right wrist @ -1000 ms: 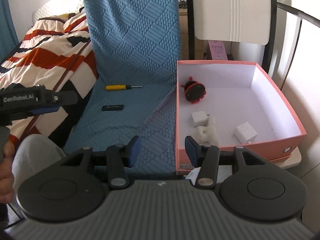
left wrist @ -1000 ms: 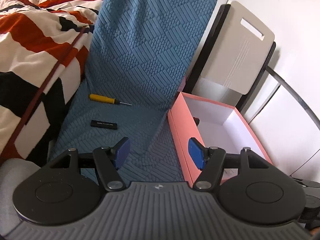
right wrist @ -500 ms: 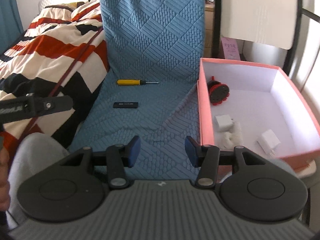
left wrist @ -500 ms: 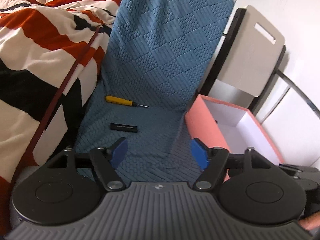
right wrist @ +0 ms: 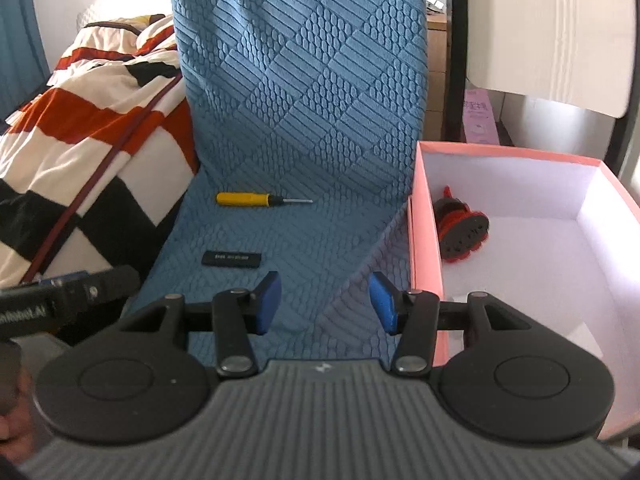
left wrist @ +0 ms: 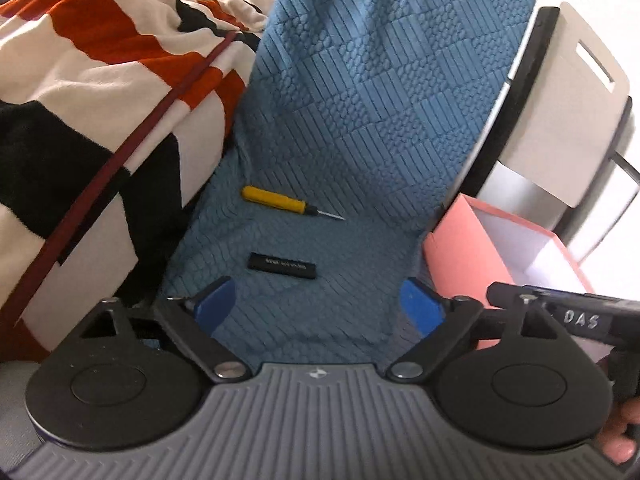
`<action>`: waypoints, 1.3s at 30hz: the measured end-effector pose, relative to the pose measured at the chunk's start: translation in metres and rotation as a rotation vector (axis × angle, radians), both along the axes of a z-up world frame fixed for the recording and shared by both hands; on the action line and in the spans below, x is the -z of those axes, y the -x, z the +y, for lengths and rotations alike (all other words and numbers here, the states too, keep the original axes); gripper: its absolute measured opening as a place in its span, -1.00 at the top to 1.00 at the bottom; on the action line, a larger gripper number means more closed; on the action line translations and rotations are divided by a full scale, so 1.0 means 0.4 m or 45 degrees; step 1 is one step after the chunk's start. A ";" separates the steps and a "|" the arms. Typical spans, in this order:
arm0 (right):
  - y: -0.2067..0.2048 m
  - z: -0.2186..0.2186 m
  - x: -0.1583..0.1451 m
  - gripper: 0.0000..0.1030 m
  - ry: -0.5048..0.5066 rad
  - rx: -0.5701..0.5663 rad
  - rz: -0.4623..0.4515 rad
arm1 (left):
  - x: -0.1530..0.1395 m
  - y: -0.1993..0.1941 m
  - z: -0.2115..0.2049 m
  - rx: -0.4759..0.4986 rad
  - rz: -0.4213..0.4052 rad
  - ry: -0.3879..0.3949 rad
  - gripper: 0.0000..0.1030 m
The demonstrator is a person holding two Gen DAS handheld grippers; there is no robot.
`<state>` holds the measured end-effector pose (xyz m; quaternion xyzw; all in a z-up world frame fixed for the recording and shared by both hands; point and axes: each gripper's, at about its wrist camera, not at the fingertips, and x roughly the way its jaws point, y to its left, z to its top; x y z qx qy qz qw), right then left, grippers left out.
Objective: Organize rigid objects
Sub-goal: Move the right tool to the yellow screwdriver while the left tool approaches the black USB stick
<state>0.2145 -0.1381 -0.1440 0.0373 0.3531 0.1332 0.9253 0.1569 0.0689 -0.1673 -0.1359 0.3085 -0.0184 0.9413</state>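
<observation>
Pink box (right wrist: 424,248): only right wrist view shows its red-black toy (right wrist: 462,230).

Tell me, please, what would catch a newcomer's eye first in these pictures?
Probably the quilted blue cushion propped upright in the middle, with a yellow screwdriver and a small black stick lying apart on its seat. To its right sits a pink box holding a red-and-black round toy; to its left lies a bold red, black and white blanket.
</observation>
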 end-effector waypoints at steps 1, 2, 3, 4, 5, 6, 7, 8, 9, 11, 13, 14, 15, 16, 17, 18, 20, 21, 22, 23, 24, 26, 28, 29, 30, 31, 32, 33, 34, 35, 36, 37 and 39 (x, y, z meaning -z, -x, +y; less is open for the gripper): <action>-0.011 0.000 0.004 -0.01 -0.001 -0.007 0.000 | 0.011 -0.008 0.003 -0.020 -0.002 0.006 -0.88; -0.021 0.000 0.007 -0.01 -0.009 -0.017 0.005 | 0.020 -0.017 0.006 -0.035 -0.004 0.016 -0.89; -0.031 0.001 0.008 -0.01 -0.016 -0.025 0.006 | 0.029 -0.027 0.008 -0.044 -0.002 0.025 -0.89; -0.041 0.003 0.010 -0.01 -0.014 -0.031 0.004 | 0.040 -0.038 0.008 -0.046 -0.006 0.029 -0.89; -0.047 0.007 0.011 -0.01 -0.005 -0.034 -0.001 | 0.050 -0.047 0.007 -0.045 -0.015 0.021 -0.90; -0.050 0.010 0.010 -0.01 0.000 -0.036 -0.020 | 0.058 -0.056 0.005 -0.044 -0.019 0.005 -0.91; -0.055 0.012 0.007 -0.01 -0.007 -0.038 -0.039 | 0.069 -0.066 0.003 -0.035 -0.025 -0.018 -0.91; -0.060 0.014 0.005 -0.01 -0.015 -0.048 -0.047 | 0.077 -0.076 0.002 -0.028 -0.022 -0.036 -0.91; -0.068 0.018 0.005 -0.01 -0.018 -0.060 -0.052 | 0.085 -0.087 0.003 -0.032 -0.011 -0.042 -0.91; -0.088 0.028 0.009 -0.01 -0.011 -0.079 -0.065 | 0.098 -0.110 0.011 -0.029 -0.006 -0.016 -0.91; -0.117 0.039 0.018 -0.01 -0.004 -0.113 -0.057 | 0.113 -0.143 0.017 -0.038 0.015 -0.005 -0.92; -0.133 0.042 0.022 -0.04 -0.011 -0.130 -0.047 | 0.123 -0.163 0.016 -0.031 0.035 -0.016 -0.92; -0.155 0.042 0.028 -0.05 -0.044 -0.156 -0.025 | 0.133 -0.186 0.013 -0.026 0.069 -0.043 -0.92; -0.173 0.040 0.033 -0.05 -0.085 -0.162 -0.001 | 0.142 -0.207 0.010 -0.027 0.103 -0.069 -0.92; -0.195 0.035 0.038 -0.05 -0.130 -0.158 0.030 | 0.152 -0.232 0.009 -0.031 0.132 -0.082 -0.92; -0.216 0.032 0.043 -0.05 -0.164 -0.157 0.050 | 0.159 -0.249 0.011 -0.026 0.142 -0.076 -0.92; -0.252 0.031 0.051 -0.06 -0.187 -0.157 0.062 | 0.171 -0.287 0.014 -0.015 0.156 -0.055 -0.92; -0.267 0.035 0.053 -0.07 -0.181 -0.165 0.064 | 0.176 -0.303 0.015 -0.015 0.165 -0.051 -0.92; -0.284 0.043 0.057 -0.13 -0.163 -0.182 0.061 | 0.181 -0.320 0.016 -0.016 0.179 -0.046 -0.92; -0.298 0.049 0.059 -0.28 -0.151 -0.200 0.057 | 0.186 -0.338 0.014 -0.019 0.196 -0.036 -0.92; -0.313 0.054 0.064 -0.37 -0.150 -0.229 0.054 | 0.190 -0.352 0.013 -0.019 0.214 -0.021 -0.92; -0.347 0.068 0.077 -0.56 -0.168 -0.297 0.055 | 0.196 -0.375 0.017 0.006 0.246 0.043 -0.92; -0.382 0.083 0.092 -0.56 -0.164 -0.335 0.053 | 0.202 -0.388 0.020 0.002 0.247 0.085 -0.92; -0.399 0.089 0.100 -0.56 -0.162 -0.352 0.058 | 0.204 -0.394 0.018 -0.010 0.242 0.077 -0.92; -0.419 0.097 0.112 -0.56 -0.162 -0.368 0.068 | 0.204 -0.399 0.015 -0.015 0.237 0.071 -0.92; -0.436 0.103 0.122 -0.56 -0.161 -0.379 0.077 | 0.205 -0.404 0.012 -0.020 0.232 0.072 -0.92; -0.456 0.112 0.136 -0.56 -0.155 -0.398 0.086 | 0.206 -0.409 0.010 -0.023 0.229 0.076 -0.92; -0.472 0.119 0.148 -0.56 -0.149 -0.414 0.091 | 0.208 -0.417 0.008 -0.024 0.230 0.074 -0.92; -0.489 0.128 0.161 -0.55 -0.139 -0.436 0.095 | 0.209 -0.423 0.004 -0.019 0.232 0.069 -0.92; -0.505 0.138 0.174 -0.55 -0.132 -0.455 0.099 | 0.211 -0.429 -0.001 -0.009 0.234 0.061 -0.92; -0.522 0.149 0.188 -0.55 -0.126 -0.478 0.102 | 0.214 -0.437 -0.007 0.002 0.242 0.050 -0.92; -0.537 0.158 0.199 -0.55 -0.118 -0.498 0.104 | 0.218 -0.441 -0.014 0.008 0.252 0.027 -0.92; -0.562 0.178 0.218 -0.49 -0.087 -0.528 0.101 | 0.225 -0.443 -0.026 0.007 0.265 -0.040 -0.92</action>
